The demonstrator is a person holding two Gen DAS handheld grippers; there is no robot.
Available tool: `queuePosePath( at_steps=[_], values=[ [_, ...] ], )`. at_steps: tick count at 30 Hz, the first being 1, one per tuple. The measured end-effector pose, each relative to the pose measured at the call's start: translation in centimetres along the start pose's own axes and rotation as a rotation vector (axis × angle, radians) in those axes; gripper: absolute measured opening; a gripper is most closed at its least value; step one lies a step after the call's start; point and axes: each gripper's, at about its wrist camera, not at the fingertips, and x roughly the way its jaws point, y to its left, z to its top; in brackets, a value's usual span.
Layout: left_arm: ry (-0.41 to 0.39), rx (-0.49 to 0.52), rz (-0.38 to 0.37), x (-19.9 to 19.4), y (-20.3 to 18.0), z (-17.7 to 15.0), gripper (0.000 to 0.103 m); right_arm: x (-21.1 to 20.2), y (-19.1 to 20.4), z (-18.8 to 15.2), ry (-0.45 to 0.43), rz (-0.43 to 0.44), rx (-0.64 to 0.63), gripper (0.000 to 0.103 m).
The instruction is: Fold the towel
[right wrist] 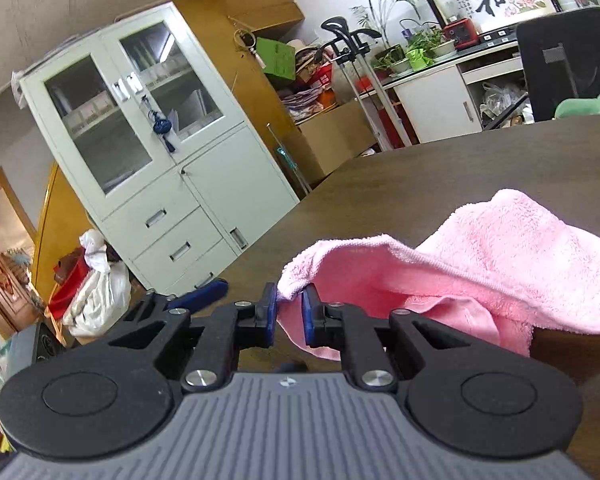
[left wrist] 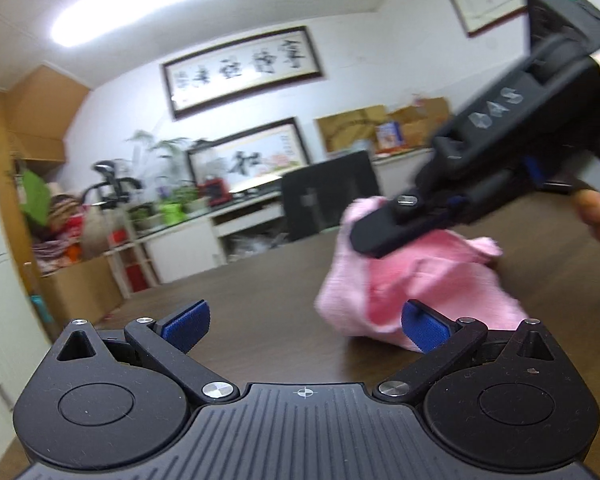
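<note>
A pink towel (left wrist: 428, 280) lies crumpled on the dark brown table (left wrist: 260, 280). My left gripper (left wrist: 306, 326) is open and empty, low over the table, just left of the towel's near edge. My right gripper (right wrist: 289, 314) is shut on a corner of the pink towel (right wrist: 500, 256) and lifts it off the table; the rest of the towel hangs and bunches to the right. In the left wrist view the right gripper (left wrist: 370, 234) comes in from the upper right, holding the towel's raised top.
The table's curved far edge (right wrist: 380, 156) runs behind the towel. A black office chair (left wrist: 328, 192) stands past the table. A white cabinet (right wrist: 160, 160), boxes and plants line the walls. A green soft object (right wrist: 588, 105) sits at the far right.
</note>
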Motion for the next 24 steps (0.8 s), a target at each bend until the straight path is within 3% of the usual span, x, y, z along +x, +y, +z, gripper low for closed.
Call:
queuePosePath(
  at_steps=[8, 12, 15, 19, 24],
  values=[
    [-0.069, 0.108, 0.040, 0.8, -2.7, 0.1, 0.103, 0.3, 0.6, -0.1, 0.021, 0.007, 0.022, 0.018],
    [-0.046, 0.110, 0.042, 2.2, -3.7, 0.9, 0.102, -0.6, 0.1, 0.0, -0.008, 0.012, 0.052, 0.019],
    [-0.009, 0.098, 0.030, 2.9, -3.6, 0.8, 0.093, -1.3, -0.2, 0.1, -0.024, 0.016, 0.058, 0.021],
    [0.046, 0.077, 0.010, 3.8, -3.3, 0.4, 0.064, -1.8, -0.8, 0.1, -0.032, -0.007, 0.062, 0.022],
    [0.105, 0.048, -0.019, 4.2, -2.5, -0.4, 0.064, -3.5, -1.6, 0.0, -0.081, 0.000, 0.086, 0.027]
  ],
)
